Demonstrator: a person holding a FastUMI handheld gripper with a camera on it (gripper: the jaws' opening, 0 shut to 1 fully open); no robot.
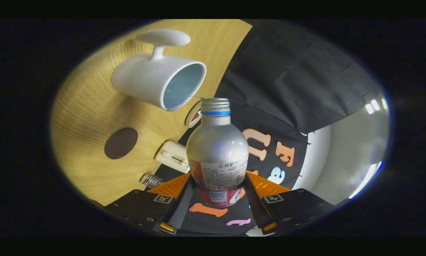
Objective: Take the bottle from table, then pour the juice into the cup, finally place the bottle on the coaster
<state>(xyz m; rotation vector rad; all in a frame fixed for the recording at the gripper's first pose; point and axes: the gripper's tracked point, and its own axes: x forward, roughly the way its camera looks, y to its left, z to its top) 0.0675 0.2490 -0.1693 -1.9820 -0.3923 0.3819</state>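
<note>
My gripper (217, 185) is shut on a silver bottle (217, 149) with a red label and a blue neck ring. Both fingers press its lower body. The bottle is uncapped and the whole view is tilted, so the wooden table (91, 117) runs up the left side. The bottle's open mouth sits just below the rim of a white cup (152, 80) with a pale blue inside, which stands on the table beyond the fingers. A dark brown round coaster (120, 143) lies on the table to the left of the bottle, nearer than the cup.
A small white device (173, 155) lies at the table's edge beside the bottle. A metal spring-like clip (151, 180) sits near the left finger. A round white item (194, 115) shows partly behind the bottle's neck. The black cloth wall (298, 81) rises to the right.
</note>
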